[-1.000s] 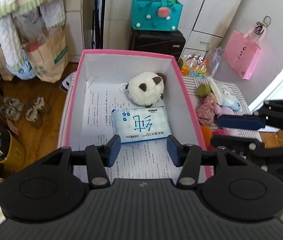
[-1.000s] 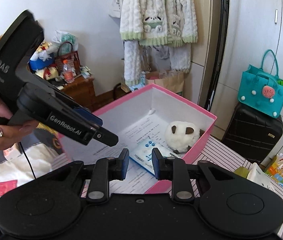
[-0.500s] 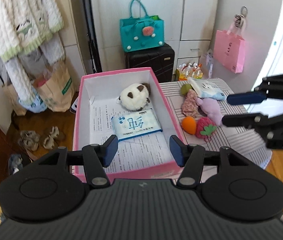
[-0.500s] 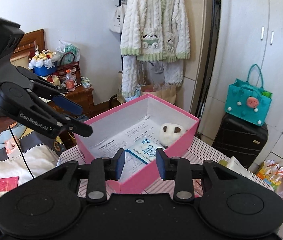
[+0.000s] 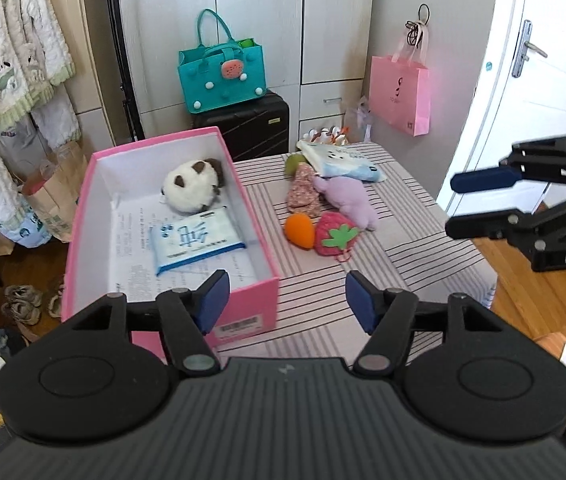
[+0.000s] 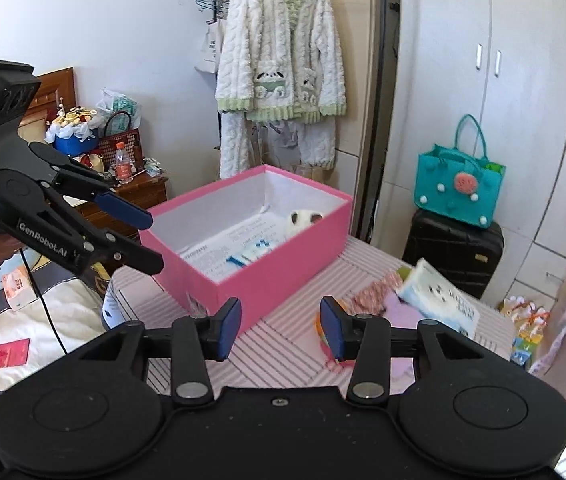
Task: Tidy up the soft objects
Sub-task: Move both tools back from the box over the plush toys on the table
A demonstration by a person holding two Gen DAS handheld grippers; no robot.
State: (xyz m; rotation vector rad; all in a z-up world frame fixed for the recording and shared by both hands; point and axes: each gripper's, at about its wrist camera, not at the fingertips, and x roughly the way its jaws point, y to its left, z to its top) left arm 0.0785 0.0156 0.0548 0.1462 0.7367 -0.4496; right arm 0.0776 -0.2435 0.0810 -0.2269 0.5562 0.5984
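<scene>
A pink box [image 5: 251, 300] [image 6: 267, 276] stands on the striped table [image 5: 403, 248]. Inside lie a white panda plush [image 5: 191, 190] [image 6: 303, 218] and a blue tissue pack [image 5: 195, 240]. Right of the box lie an orange carrot toy [image 5: 301, 230], a strawberry toy [image 5: 337, 236], a purple plush [image 5: 347, 196], a floral fabric toy [image 5: 303, 192], a green ball [image 5: 293, 162] and a second tissue pack [image 5: 343, 162] [image 6: 439, 300]. My left gripper [image 5: 285, 302] is open and empty, above the box's near corner. My right gripper [image 6: 281, 326] is open and empty, above the table's near part.
A black suitcase [image 5: 243, 128] with a teal bag [image 5: 221, 76] stands behind the table. A pink bag [image 5: 401, 96] hangs on the cabinet. A white cardigan [image 6: 283, 68] hangs on a rack. Shoes [image 5: 23, 304] lie on the floor at left. A bed [image 6: 23, 320] is at left.
Both grippers have pulled back and up away from the box, which now looks smaller. Both sets of jaws have opened wider. The toys beside the box came into fuller view.
</scene>
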